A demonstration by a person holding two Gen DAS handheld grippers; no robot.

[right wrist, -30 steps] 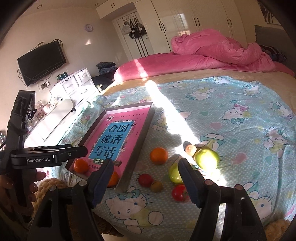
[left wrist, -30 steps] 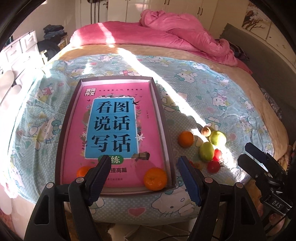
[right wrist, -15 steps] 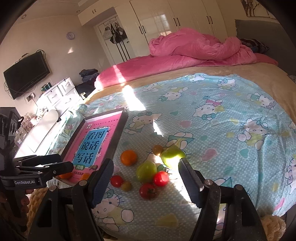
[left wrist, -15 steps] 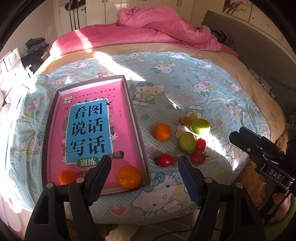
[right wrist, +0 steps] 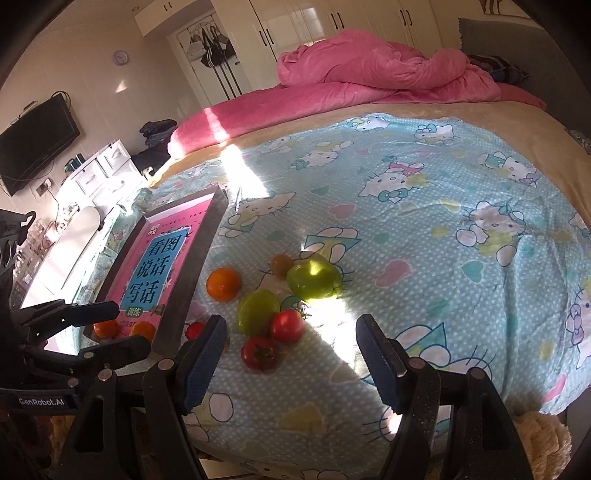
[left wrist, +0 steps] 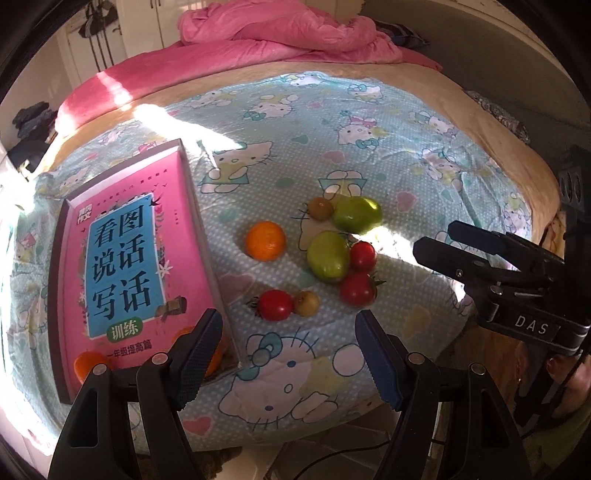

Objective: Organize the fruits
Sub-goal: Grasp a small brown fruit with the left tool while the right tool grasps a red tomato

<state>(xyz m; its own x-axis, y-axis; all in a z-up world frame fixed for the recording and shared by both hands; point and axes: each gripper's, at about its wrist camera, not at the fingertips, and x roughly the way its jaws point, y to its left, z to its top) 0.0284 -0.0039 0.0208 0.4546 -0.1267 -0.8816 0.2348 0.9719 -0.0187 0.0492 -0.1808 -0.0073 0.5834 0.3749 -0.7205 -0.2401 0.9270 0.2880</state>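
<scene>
My left tongs [left wrist: 288, 347] stand open with nothing between the ribbed blue pads, and my right tongs [right wrist: 290, 354] are open and empty too, both hanging over the near edge of the bed.

The bedspread [left wrist: 369, 122] is soft cotton, pale blue with white dots and cartoon cats, a hard strip of sunlight across it. Behind it lies a rumpled pink quilt [left wrist: 295, 33], plush and puffy.

The loose fruit sits in a small cluster on the spread, just right of the tray. I count one orange [left wrist: 265, 240], round with a dimpled skin; two green fruits, smooth and slightly lopsided — the far one [left wrist: 357, 215] and the near one [left wrist: 328, 255], which touches its red neighbours; three glossy red tomatoes [left wrist: 362, 255] [left wrist: 357, 288] [left wrist: 274, 305], two with green stalks showing; and two small yellowish-brown round fruits [left wrist: 320, 208] [left wrist: 306, 303], whose kind I cannot make out in the glare.

The tray [left wrist: 207, 236] is a shallow rectangle with a dark rigid rim, and its floor is covered by a pink book cover [left wrist: 122, 251] with a blue panel of large characters. Inside it, at the near end, are two more oranges — one [left wrist: 87, 365] in the corner, the other [left wrist: 216, 356] mostly hidden behind my left tongs' pad.
</scene>
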